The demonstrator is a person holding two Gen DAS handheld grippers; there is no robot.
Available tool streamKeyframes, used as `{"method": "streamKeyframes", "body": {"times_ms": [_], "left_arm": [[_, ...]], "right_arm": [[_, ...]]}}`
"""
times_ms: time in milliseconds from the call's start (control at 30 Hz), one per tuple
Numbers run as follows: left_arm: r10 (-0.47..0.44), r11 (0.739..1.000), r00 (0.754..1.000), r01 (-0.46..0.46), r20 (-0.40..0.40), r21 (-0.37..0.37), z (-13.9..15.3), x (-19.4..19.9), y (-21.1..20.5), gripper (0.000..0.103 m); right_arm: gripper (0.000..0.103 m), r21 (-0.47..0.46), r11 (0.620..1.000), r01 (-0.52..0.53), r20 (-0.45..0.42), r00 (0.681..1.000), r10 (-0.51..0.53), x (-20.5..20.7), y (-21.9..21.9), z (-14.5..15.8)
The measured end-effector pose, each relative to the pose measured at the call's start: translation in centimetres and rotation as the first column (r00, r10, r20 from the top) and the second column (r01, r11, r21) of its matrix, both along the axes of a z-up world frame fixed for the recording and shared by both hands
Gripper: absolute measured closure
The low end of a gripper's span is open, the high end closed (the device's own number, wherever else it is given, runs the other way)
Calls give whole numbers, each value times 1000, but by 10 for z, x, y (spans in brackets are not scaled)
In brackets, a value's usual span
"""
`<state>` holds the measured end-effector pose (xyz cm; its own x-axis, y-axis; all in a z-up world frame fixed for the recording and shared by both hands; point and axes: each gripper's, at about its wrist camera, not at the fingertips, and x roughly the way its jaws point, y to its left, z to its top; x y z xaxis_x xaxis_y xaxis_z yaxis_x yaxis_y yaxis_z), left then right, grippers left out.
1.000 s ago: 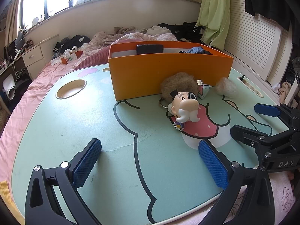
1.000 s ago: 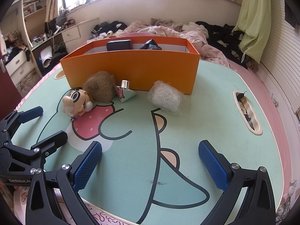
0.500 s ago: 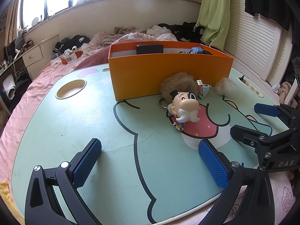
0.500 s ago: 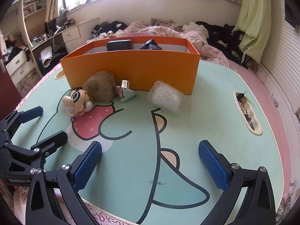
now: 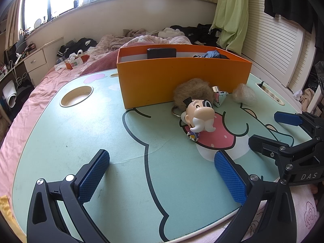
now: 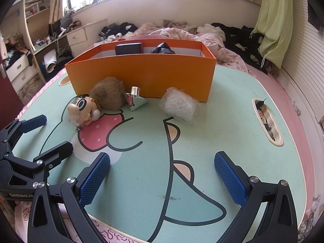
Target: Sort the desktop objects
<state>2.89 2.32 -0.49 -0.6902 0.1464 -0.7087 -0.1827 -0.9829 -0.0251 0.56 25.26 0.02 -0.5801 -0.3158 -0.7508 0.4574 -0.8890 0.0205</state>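
From the left wrist camera, the left gripper (image 5: 162,176) is seen low over the near edge of the desk (image 5: 81,141), its jaws spread wide apart with nothing between them. An orange box (image 5: 182,83) stands toward the far side of the desk, and a dark rectangular item (image 5: 161,53) is seen leaning against its back wall. Just in front of the box a brown fluffy ball (image 5: 192,94) lies, with a cartoon figurine (image 5: 199,119) touching its near side. A small silver cone (image 5: 219,98) is placed just right of the ball, and a pale fibre bundle (image 5: 244,96) near it further right. The right gripper (image 5: 283,129) is visible at the right edge, its jaws apart and empty.

From the right wrist camera, the right gripper (image 6: 162,176) is shown above the near part of the desk (image 6: 222,125), jaws wide apart and holding nothing. The orange box (image 6: 141,75) is seen ahead, with the brown fluffy ball (image 6: 108,96), the silver cone (image 6: 134,101) and the pale fibre bundle (image 6: 179,108) lined along its front wall. The cartoon figurine (image 6: 84,111) lies left of the ball. The left gripper (image 6: 40,133) is seen at the left edge, its jaws apart.
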Motion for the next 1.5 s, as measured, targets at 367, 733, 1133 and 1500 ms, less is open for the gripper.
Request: {"method": "streamKeyframes", "body": {"times_ms": [367, 733, 1133, 1500], "left_arm": [[-2, 1000, 1000, 2, -1, 1, 0, 0, 1, 0], [-4, 1000, 1000, 4, -1, 1, 0, -1, 1, 0], [-8, 1000, 1000, 9, -10, 20, 2, 1, 1, 0], [-103, 979, 994, 106, -23, 172, 33, -14, 4, 15]], "right_arm": [[0, -28, 999, 36, -13, 999, -37, -18, 3, 16], [51, -66, 997, 42, 62, 997, -38, -63, -15, 19], [70, -209, 978, -3, -24, 1000, -2, -17, 8, 34], [70, -245, 969, -4, -24, 1000, -2, -10, 16, 37]]}}
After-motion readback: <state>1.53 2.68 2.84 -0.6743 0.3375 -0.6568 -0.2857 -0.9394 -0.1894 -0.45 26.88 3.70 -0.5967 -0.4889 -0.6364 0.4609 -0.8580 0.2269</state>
